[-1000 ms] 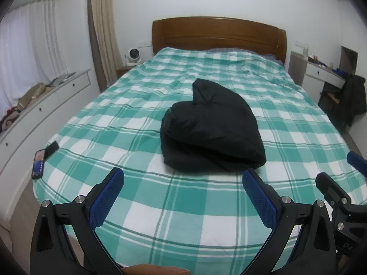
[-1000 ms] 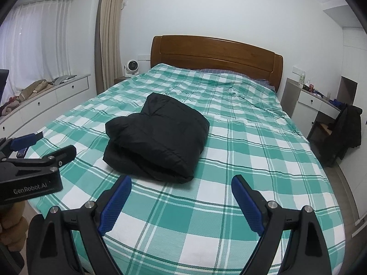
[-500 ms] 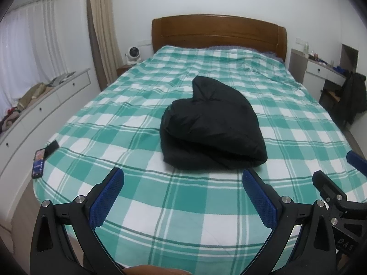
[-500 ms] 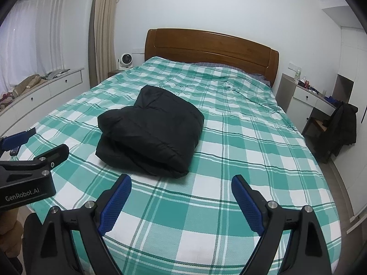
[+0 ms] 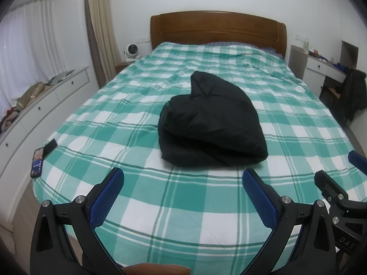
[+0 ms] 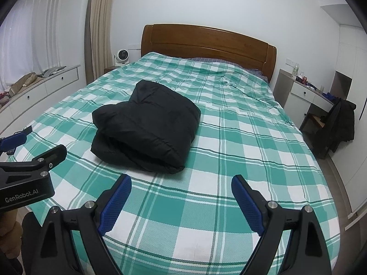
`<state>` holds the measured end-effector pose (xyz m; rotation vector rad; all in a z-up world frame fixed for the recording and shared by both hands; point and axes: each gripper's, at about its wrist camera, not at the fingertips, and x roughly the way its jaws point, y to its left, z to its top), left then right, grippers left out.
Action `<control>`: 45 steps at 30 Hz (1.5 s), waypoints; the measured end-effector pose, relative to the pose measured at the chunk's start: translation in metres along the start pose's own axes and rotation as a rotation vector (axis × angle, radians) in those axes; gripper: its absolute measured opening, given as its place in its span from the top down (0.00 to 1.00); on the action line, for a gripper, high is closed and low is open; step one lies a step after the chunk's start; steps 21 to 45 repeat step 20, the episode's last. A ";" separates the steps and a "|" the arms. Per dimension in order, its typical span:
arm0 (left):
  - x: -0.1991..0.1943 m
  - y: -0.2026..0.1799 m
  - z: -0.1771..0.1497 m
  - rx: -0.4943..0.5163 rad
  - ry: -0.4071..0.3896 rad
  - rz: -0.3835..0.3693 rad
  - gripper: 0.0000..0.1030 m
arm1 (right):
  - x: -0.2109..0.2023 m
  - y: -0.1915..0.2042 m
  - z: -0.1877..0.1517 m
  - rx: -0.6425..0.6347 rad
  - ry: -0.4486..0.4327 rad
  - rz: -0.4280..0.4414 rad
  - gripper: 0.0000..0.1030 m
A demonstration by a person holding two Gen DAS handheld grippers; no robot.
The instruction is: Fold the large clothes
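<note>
A black padded jacket (image 5: 211,123) lies folded into a thick bundle in the middle of the green-and-white checked bed (image 5: 183,217). The right wrist view shows the same jacket (image 6: 146,123) left of centre. My left gripper (image 5: 183,183) hovers over the bed's near end, short of the bundle, open with nothing between its blue pads. My right gripper (image 6: 181,190) is likewise open and empty, held back from the jacket. Each gripper shows at the edge of the other's view: the right gripper (image 5: 337,167) and the left gripper (image 6: 34,146).
A phone (image 5: 37,162) and a small dark item lie at the bed's left near corner. White drawers (image 5: 45,100) with clothes on top line the left wall. A desk and a chair draped with a dark coat (image 6: 339,126) stand at the right. The wooden headboard (image 5: 218,29) is at the far end.
The right wrist view has tilted up a little, so the jacket and bed sit lower in frame than half a second ago. Both grippers stay open and the jacket has not moved.
</note>
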<state>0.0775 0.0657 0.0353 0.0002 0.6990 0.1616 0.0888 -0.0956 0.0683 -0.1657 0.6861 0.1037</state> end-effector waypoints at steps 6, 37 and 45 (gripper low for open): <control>0.004 -0.001 0.000 0.014 0.012 0.007 0.00 | 0.003 -0.002 -0.003 0.008 0.011 0.011 0.12; 0.002 0.011 0.002 -0.049 -0.025 -0.007 0.01 | 0.007 -0.001 -0.005 0.010 0.016 0.023 0.12; 0.002 0.011 0.002 -0.049 -0.025 -0.007 0.01 | 0.007 -0.001 -0.005 0.010 0.016 0.023 0.12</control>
